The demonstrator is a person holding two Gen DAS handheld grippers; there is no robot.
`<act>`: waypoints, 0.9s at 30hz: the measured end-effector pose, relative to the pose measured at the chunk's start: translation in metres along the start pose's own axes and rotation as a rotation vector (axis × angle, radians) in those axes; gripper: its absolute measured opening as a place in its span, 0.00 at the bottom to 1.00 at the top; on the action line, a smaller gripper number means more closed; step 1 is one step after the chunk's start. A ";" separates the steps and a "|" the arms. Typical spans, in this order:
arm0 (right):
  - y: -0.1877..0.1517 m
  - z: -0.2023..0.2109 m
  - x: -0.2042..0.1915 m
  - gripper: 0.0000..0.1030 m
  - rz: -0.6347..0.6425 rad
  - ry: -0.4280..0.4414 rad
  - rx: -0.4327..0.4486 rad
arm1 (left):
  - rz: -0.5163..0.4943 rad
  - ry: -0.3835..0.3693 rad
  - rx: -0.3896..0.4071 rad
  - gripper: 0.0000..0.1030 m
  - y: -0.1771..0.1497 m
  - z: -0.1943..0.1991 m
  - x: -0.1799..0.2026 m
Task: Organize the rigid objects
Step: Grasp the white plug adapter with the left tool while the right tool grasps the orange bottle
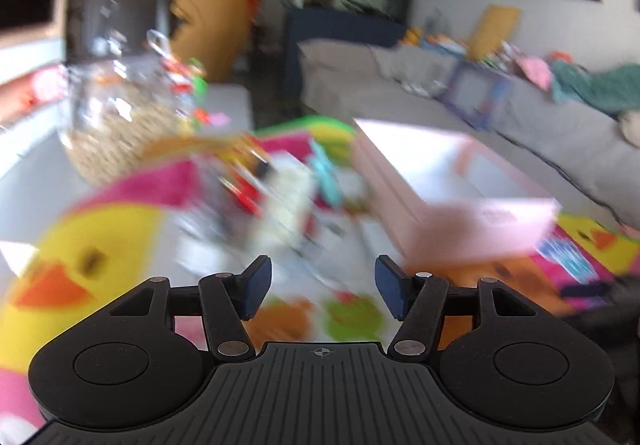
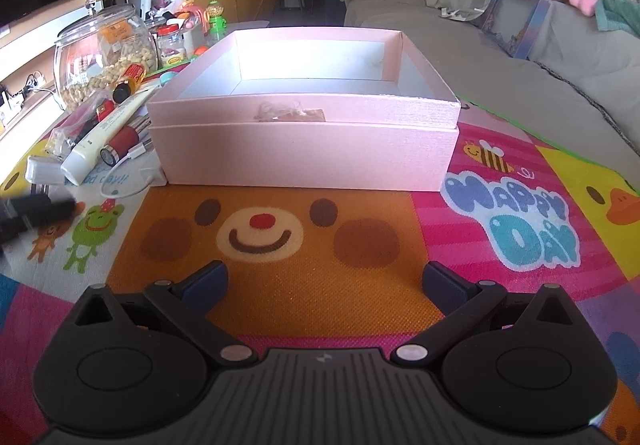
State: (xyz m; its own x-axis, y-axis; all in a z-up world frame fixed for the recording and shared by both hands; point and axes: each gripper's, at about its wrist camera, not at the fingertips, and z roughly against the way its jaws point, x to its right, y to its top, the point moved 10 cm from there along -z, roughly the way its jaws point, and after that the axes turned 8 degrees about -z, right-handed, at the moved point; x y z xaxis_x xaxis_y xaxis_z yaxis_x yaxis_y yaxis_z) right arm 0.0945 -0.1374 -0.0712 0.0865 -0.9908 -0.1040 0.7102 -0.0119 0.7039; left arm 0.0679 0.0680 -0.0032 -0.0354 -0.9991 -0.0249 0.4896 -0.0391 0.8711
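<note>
The pink box (image 2: 304,149) sits open in the centre of my right wrist view, its white inside bare as far as I can see, standing on the cartoon play mat (image 2: 280,285). A scrap of clear tape clings to its front wall. In my left wrist view the same box (image 1: 452,197) lies right of centre, smeared by blur.

The things to sort lie heaped just left of the box: a white tube (image 2: 102,137) with print too small to read, a red cylinder (image 2: 124,141), a small dark bottle with an orange label (image 2: 128,81) and a white cable (image 2: 124,185). Behind them stands a big glass jar (image 2: 104,53) of pale nuts.

My right gripper (image 2: 324,285) tilts down toward the mat, over the bear face, jaws spread wide with nothing between them. My left gripper (image 1: 323,287) points more shallowly at the blurred heap, jaws also apart and empty; it shows as a dark smear (image 2: 36,209) at the left edge of the right view.

On the mat, right of the box, the words "HAPPY DAY" (image 2: 512,221) read clearly beneath a little bee. A grey sofa (image 2: 540,57) fills the upper right
</note>
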 end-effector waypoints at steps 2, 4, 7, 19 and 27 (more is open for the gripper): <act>-0.001 0.001 -0.001 1.00 0.006 0.007 0.002 | 0.000 0.054 -0.037 0.59 0.011 -0.009 -0.030; -0.001 0.002 -0.001 1.00 0.008 0.018 0.006 | -0.014 0.039 -0.106 0.59 0.011 -0.022 -0.045; -0.002 0.003 -0.002 1.00 0.012 0.019 0.008 | -0.055 -0.035 -0.173 0.59 0.003 -0.037 -0.046; 0.010 0.014 -0.035 0.86 0.085 0.103 0.042 | -0.138 -0.054 -0.138 0.43 -0.017 -0.057 -0.044; 0.097 0.038 -0.160 0.75 0.290 0.289 0.185 | -0.031 -0.125 -0.089 0.42 -0.018 -0.027 -0.063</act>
State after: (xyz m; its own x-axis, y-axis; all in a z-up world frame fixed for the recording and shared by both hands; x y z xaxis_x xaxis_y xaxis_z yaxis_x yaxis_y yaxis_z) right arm 0.1232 0.0149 0.0404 0.4741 -0.8786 -0.0575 0.4928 0.2107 0.8442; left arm 0.0842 0.1314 -0.0307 -0.1574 -0.9874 0.0152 0.5614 -0.0768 0.8240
